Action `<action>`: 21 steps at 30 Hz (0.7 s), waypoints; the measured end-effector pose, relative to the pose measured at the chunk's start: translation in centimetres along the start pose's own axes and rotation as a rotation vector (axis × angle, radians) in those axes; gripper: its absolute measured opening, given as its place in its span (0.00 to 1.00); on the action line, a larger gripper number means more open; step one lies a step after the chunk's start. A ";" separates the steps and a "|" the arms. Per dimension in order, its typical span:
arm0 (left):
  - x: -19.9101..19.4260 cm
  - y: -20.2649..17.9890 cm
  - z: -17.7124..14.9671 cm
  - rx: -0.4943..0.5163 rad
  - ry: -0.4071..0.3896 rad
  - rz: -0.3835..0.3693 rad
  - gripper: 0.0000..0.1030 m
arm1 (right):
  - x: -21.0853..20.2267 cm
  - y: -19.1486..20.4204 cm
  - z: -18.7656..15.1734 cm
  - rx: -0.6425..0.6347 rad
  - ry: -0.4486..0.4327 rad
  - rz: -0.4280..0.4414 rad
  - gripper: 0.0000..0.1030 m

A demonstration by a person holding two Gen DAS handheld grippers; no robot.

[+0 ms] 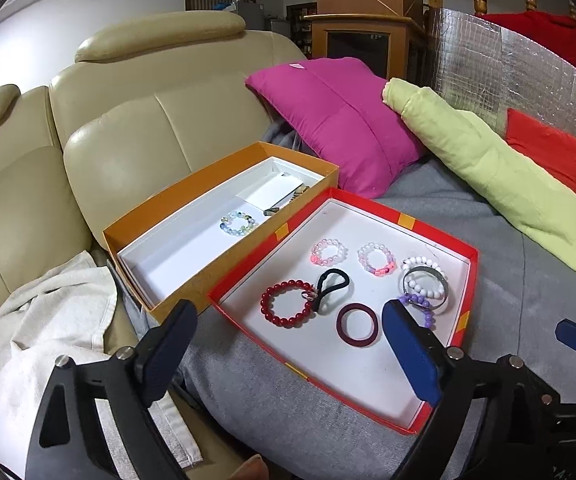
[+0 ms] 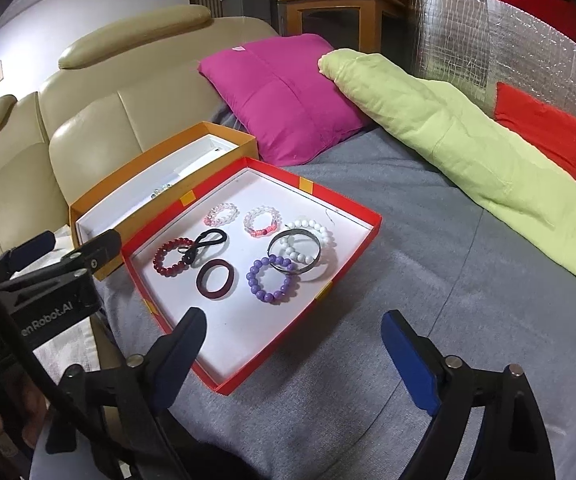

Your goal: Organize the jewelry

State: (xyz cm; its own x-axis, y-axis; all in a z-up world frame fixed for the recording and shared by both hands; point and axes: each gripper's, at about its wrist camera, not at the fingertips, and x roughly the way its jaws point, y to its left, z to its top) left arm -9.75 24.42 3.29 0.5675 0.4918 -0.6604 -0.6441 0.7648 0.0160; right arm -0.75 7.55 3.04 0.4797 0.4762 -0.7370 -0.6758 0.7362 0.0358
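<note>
Gaping left tongs [image 1: 288, 338], right tongs [image 2: 294, 344], both empty

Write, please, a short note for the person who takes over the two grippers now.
Left hand-held gripper: open, empty, over the red tray's near part.
Right hand-held gripper: open, empty, over the grey blanket beside the tray.
Done: one pale beaded bracelet lies in the orange box.
Left: eight pieces in the tray, among them the dark red bangle, purple bracelet, metal bangle and black hair tie.
</note>
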 end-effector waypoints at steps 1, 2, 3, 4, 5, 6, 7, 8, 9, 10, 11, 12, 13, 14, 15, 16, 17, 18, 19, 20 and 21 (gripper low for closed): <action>0.0 0.0 0.0 0.003 -0.001 0.003 0.93 | 0.0 0.0 0.0 0.000 0.001 0.000 0.94; 0.0 0.0 0.0 0.005 -0.002 0.006 0.94 | 0.1 0.0 0.0 0.001 0.000 0.000 0.96; 0.0 0.0 0.0 0.005 -0.004 0.008 0.94 | 0.1 -0.1 0.0 0.002 0.000 -0.002 0.97; -0.1 0.0 0.1 0.006 -0.006 0.010 0.95 | 0.1 -0.1 -0.1 0.004 0.002 -0.004 0.97; -0.1 0.0 0.1 0.006 -0.006 0.011 0.95 | 0.2 -0.2 -0.1 0.005 0.004 -0.005 0.98; -0.1 0.0 0.1 0.005 -0.007 0.012 0.96 | 0.3 -0.2 -0.1 0.005 0.006 -0.007 0.98; -0.1 0.0 0.1 0.004 -0.006 0.011 0.96 | 0.4 -0.3 -0.2 0.006 0.008 -0.010 0.98; -0.1 0.1 0.1 0.002 -0.006 0.009 0.96 | 0.5 -0.4 -0.2 0.008 0.010 -0.011 0.98; 0.0 0.1 0.1 0.003 -0.005 0.007 0.96 | 0.5 -0.4 -0.3 0.010 0.011 -0.008 0.98; 0.1 0.0 0.1 0.003 -0.003 0.005 0.97 | 0.5 -0.4 -0.3 0.010 0.011 -0.006 0.98; 0.1 0.0 0.1 0.004 0.000 0.001 0.97 | 0.5 -0.4 -0.3 0.008 0.010 -0.005 0.98; 0.2 0.0 0.1 0.004 0.002 0.000 0.97 | 0.5 -0.3 -0.3 0.004 0.010 -0.006 0.98; 0.2 -0.1 0.1 0.005 0.004 -0.003 0.97 | 0.5 -0.2 -0.4 0.002 0.010 -0.006 0.98; 0.2 -0.2 0.1 0.006 0.004 -0.005 0.97 | 0.5 -0.1 -0.4 -0.001 0.010 -0.006 0.98; 0.2 -0.2 0.1 0.006 0.003 -0.006 0.98 | 0.6 0.0 -0.4 -0.005 0.011 -0.005 0.98; 0.3 -0.3 0.1 0.008 0.003 -0.009 0.98 | 0.6 0.0 -0.4 -0.008 0.011 -0.004 0.98; 0.3 -0.4 0.1 0.010 0.003 -0.010 0.99 | 0.6 0.1 -0.5 -0.010 0.011 -0.004 0.98; 0.3 -0.5 0.1 0.012 0.005 -0.013 0.99 | 0.6 0.1 -0.5 -0.010 0.012 -0.002 0.98; 0.3 -0.5 0.1 0.014 0.006 -0.017 0.99 | 0.7 0.2 -0.5 -0.011 0.012 -0.001 0.98; 0.4 -0.5 0.0 0.015 0.007 -0.023 0.99 | 0.7 0.2 -0.5 -0.012 0.012 -0.002 0.98; 0.4 -0.5 0.1 0.013 0.005 -0.025 0.99 | 0.7 0.2 -0.5 -0.013 0.012 -0.002 0.98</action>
State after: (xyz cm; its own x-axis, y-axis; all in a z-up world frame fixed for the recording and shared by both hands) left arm -9.17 24.23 3.07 0.5809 0.4700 -0.6646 -0.6227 0.7824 0.0090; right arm -0.81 7.77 2.21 0.4742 0.4688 -0.7452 -0.6823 0.7307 0.0255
